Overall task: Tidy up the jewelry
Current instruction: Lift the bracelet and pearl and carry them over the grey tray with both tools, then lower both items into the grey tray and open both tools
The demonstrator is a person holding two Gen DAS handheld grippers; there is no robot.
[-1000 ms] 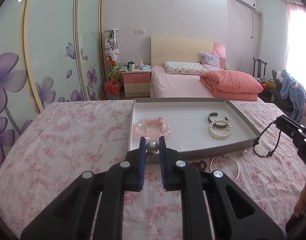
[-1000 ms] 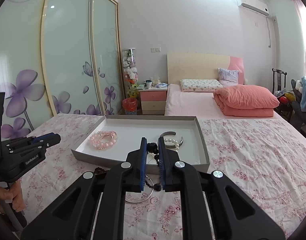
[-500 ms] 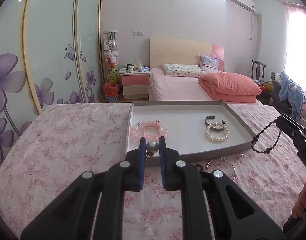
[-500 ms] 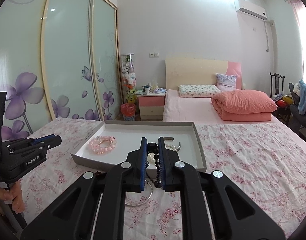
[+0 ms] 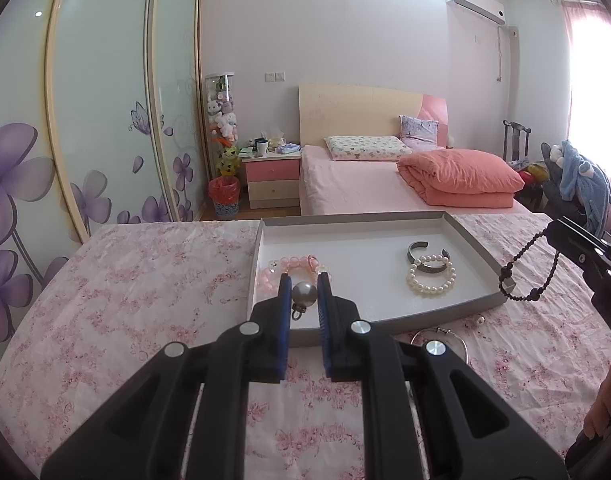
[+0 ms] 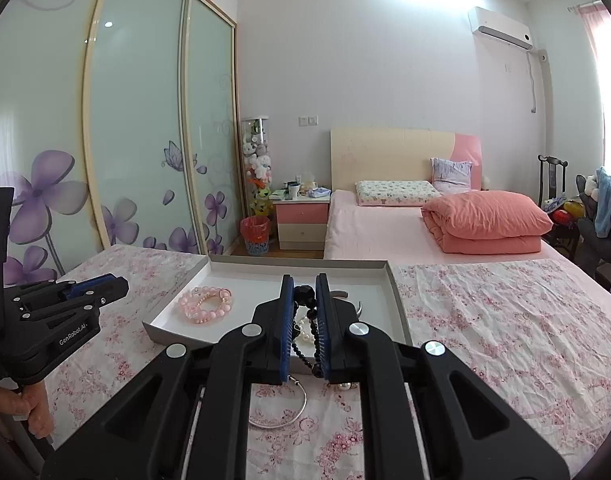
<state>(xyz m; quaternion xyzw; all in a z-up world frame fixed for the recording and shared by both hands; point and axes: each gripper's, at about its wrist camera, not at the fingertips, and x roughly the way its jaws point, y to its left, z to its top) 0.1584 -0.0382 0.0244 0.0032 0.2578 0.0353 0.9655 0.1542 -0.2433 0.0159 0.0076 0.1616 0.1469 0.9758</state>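
Note:
A grey shallow tray [image 5: 461,308] [image 6: 397,312] lies on the floral cloth. In it are a pink bead bracelet [image 5: 293,264] [image 6: 205,304], a white pearl bracelet [image 5: 431,278] and a dark metal cuff [image 5: 419,248]. My left gripper [image 5: 304,286] is shut on a silver pearl pendant [image 5: 304,294], held above the tray's near left edge. My right gripper [image 6: 304,296] is shut on a black bead bracelet [image 6: 305,298], which hangs from it near the tray's right edge in the left wrist view [image 5: 523,276].
A thin silver hoop bangle [image 6: 293,408] [image 5: 449,340] and a small pearl [image 5: 480,320] lie on the cloth in front of the tray. Behind are a pink bed [image 5: 385,184], a nightstand [image 5: 271,180], sliding wardrobe doors [image 5: 105,120] and a chair with clothes [image 5: 577,176].
Both grippers have risen and drawn back a little from the tray, each still holding its piece. The black bracelet hangs higher above the cloth.

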